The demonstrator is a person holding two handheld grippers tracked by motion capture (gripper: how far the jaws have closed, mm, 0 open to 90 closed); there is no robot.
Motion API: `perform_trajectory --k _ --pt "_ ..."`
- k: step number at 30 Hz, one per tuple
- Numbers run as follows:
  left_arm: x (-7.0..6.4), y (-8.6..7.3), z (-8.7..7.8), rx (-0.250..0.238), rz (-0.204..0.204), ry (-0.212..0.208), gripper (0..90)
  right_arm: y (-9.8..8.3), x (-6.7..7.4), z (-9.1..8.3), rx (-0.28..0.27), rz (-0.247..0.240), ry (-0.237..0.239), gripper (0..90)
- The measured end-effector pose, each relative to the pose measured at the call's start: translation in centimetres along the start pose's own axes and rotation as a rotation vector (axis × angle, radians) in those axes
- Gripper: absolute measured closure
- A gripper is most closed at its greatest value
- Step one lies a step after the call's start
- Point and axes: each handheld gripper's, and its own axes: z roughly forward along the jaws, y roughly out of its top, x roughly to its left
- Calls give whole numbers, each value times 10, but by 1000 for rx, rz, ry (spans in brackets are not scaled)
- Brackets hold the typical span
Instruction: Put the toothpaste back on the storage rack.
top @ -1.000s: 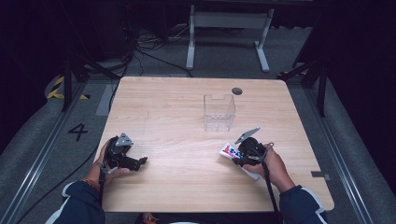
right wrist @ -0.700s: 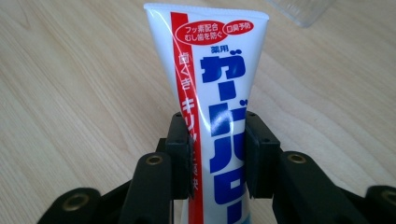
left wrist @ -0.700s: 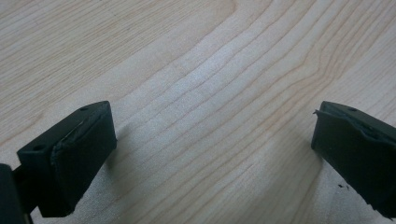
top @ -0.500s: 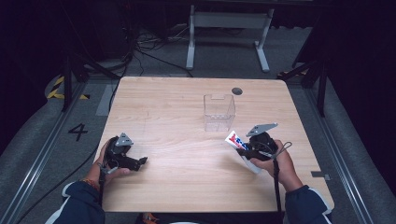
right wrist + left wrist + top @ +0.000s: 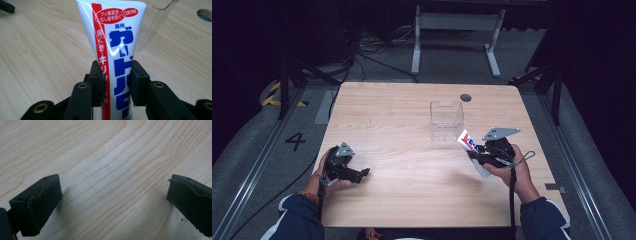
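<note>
Pale wood-grain table (image 5: 402,125), dark floor and cables all round it, and right in the thick of it is the toothpaste tube (image 5: 116,50), which you've got pinched in your right gripper (image 5: 484,152), jaws clamped tight on both flanks of it about mid-body, the flat crimped end pointing up and away toward the clear plastic container (image 5: 446,120). In the high view the tube (image 5: 466,141) hangs off the table, just beside that box on its near right corner. It looks like the box is where it's going, so lift enough for the crimped end to clear the rim, line the tube up over the open top, and tip it in end-first; don't let go until it's well inside. The tube is soft, glossy laminate, white with a red stripe and blue lettering, wedge-shaped, so it can slip or buckle: hold the squeeze steady. The container is thin, rigid and see-through, probably light, so a knock on its wall could shove it. Your left gripper (image 5: 346,167) rests low over the table well apart, jaws spread wide with only bare wood between the pads (image 5: 37,200).
</note>
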Motion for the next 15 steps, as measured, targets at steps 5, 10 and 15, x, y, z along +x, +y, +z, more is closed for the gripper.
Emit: perform_trajectory --k 5,10,15 --pt "0 0 0 0 -1 1 4 8 1 -3 -51 -31 -2 686" --pt "0 0 0 1 6 3 4 18 2 -7 -97 -41 -10 685" --pt "0 0 0 1 6 3 4 29 2 -10 -134 -52 -17 686"
